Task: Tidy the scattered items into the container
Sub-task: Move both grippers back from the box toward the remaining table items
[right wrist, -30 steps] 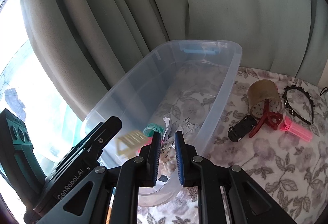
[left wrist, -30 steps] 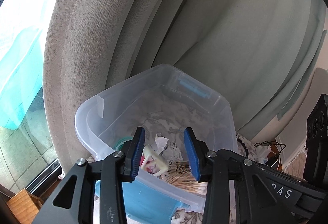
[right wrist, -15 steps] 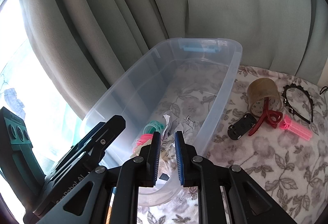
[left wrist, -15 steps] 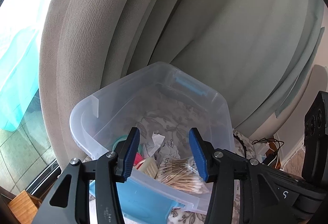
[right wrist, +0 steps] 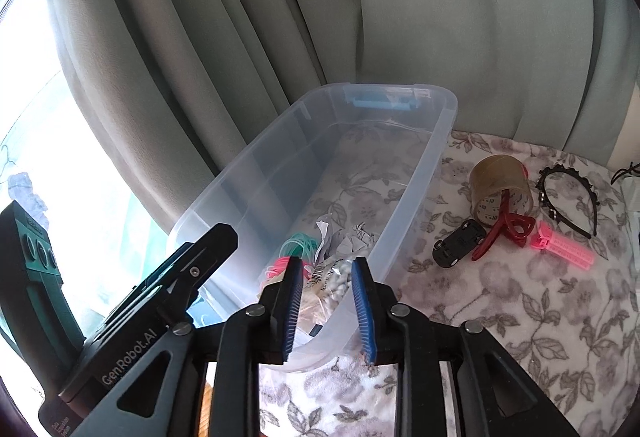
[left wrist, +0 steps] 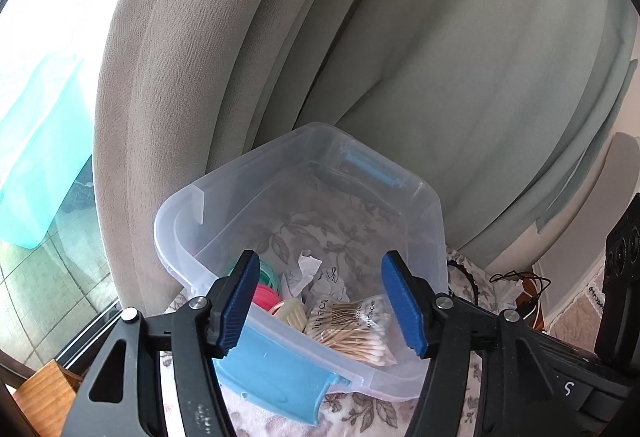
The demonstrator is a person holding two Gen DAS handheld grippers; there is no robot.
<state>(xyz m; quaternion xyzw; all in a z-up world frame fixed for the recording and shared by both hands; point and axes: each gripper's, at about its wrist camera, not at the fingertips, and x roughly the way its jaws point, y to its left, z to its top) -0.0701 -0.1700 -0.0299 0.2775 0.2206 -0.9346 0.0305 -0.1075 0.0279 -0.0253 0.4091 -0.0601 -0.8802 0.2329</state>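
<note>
The clear bin (right wrist: pixel 420 141) sits on the floral-cloth counter (right wrist: pixel 520 309), right up against the curtain (right wrist: pixel 440 17), with its blue latch (left wrist: pixel 276 369) facing you at the near end. Everything in it is bunched at that near end: a bag of cotton swabs (left wrist: pixel 352 329), some crumpled paper (left wrist: pixel 320 277), a teal coil (right wrist: pixel 298 245), a pink coil (left wrist: pixel 264 293) and a cream comb-looking thing (left wrist: pixel 290 313).

Your left tongs (left wrist: pixel 324 305) are spread wide with nothing in them, hanging over the near end of the bin. Your right tongs (right wrist: pixel 326 313) hover just above the bin's near corner; there's a narrow gap between the blue pads and they're not pinching anything.

Out on the cloth, to the right of the bin:
- a roll of brown tape (right wrist: pixel 500 185) on its side
- a dark red claw clip (right wrist: pixel 508 227) leaning against the tape
- a small black toy car (right wrist: pixel 458 249) just beside the clip
- a pink roller (right wrist: pixel 564 251) on the clip's other side
- a black headband (right wrist: pixel 568 197) a bit further right
</note>
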